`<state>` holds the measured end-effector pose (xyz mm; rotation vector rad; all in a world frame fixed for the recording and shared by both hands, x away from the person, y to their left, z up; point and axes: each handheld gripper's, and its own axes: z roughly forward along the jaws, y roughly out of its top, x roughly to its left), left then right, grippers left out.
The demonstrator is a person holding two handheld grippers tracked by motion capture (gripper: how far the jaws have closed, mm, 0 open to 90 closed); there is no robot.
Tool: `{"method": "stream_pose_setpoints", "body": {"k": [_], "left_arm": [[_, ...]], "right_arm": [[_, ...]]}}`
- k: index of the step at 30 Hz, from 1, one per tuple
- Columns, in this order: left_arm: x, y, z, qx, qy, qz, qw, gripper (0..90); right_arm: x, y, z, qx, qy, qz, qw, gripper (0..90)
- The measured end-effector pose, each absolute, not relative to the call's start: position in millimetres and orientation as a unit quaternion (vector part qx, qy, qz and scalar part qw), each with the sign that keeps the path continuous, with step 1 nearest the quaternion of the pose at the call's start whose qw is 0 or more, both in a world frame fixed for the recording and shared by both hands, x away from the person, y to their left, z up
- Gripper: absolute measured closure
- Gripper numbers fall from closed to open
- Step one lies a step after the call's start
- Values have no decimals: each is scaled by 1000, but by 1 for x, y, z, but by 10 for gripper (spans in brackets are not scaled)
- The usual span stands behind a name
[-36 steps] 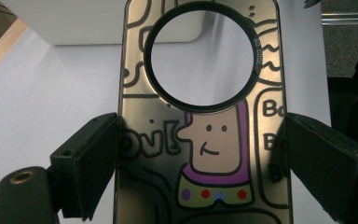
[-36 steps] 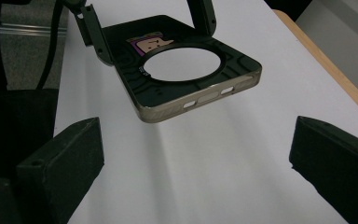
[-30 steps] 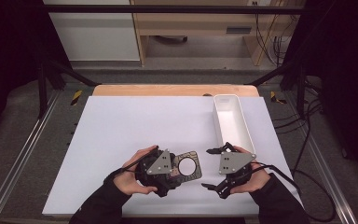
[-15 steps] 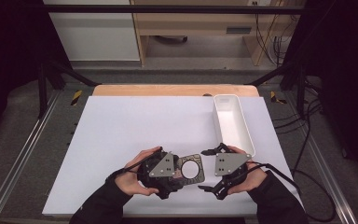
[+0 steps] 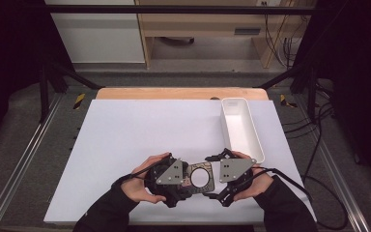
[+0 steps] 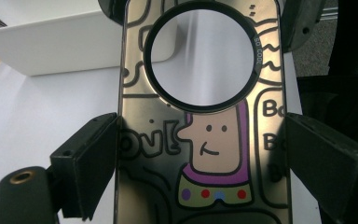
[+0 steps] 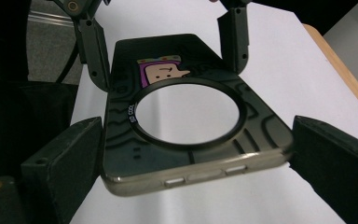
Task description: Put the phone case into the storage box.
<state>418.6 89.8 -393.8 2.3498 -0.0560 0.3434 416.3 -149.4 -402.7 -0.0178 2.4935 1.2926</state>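
A dark phone case (image 5: 212, 169) with a big round hole and a cartoon figure printed on it (image 6: 214, 149) is held just above the white table near its front edge. My left gripper (image 5: 188, 179) is shut on the case's long sides, one jaw pressed to each edge (image 6: 200, 163). From the right, my right gripper (image 5: 217, 177) stands open, its jaws flanking the case's other end (image 7: 256, 126) with hardly any gap. The right gripper view (image 7: 196, 158) looks across the case to the left gripper's fingers (image 7: 93, 46) clamped on its far part.
A white oblong tray (image 5: 223, 125) stands at the back right, just beyond the right hand, and shows behind the case (image 6: 51, 46). A white sheet (image 5: 140, 130) covers the table, with a wooden edge (image 5: 174, 93) at the back. Cables (image 5: 314, 193) trail off right.
My right gripper has moved left, and its open jaws now flank the case's end. The left gripper has held the case almost still.
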Motion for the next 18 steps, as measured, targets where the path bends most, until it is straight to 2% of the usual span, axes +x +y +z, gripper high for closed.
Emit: {"method": "stream_pose_setpoints", "body": {"k": [18], "left_arm": [[414,83,-396,916,-52,122,378,119]], "right_arm": [[416,-146,-408,-32,878,458,132,47]]}}
